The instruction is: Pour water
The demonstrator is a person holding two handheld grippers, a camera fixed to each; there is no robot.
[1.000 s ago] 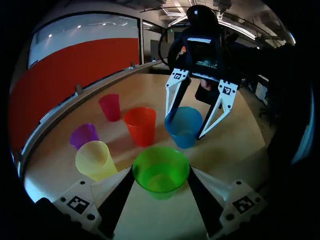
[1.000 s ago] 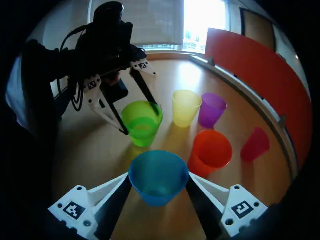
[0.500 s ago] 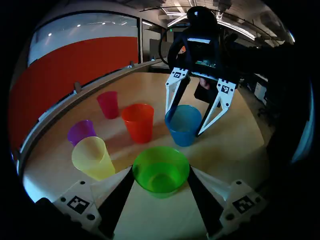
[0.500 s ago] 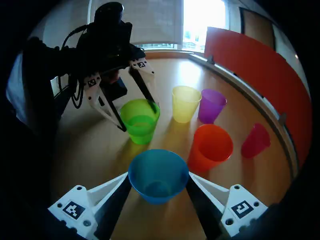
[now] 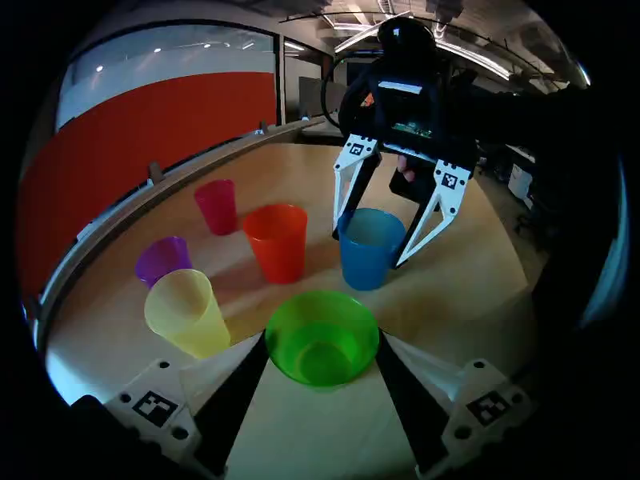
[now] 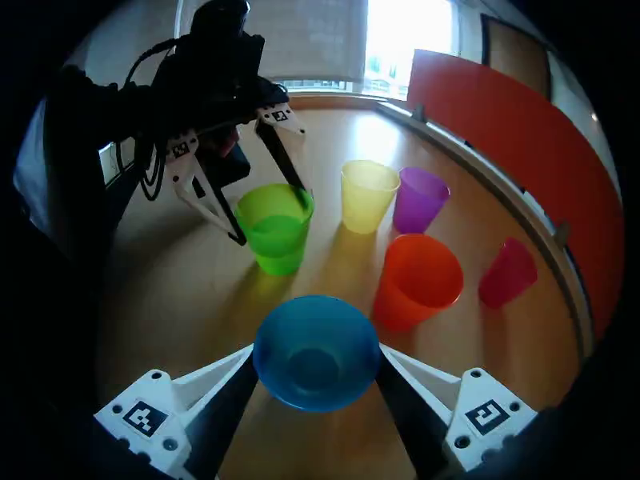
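**Both grippers at the cups.** The left hand-held gripper [image 5: 322, 346] slopes down toward the bench [image 5: 480, 264]. Its fingers are drawn in against either side of the green cup [image 5: 322, 352]. Opposite and facing it, the right hand-held gripper [image 5: 367, 248] clasps the blue cup [image 5: 364, 268] in the same way, with a hand [image 5: 407, 169] behind it. Near them on the bench stand a yellow cup [image 5: 182, 308], purple cup [image 5: 162, 260], orange cup [image 5: 278, 244] and pink cup [image 5: 218, 206].
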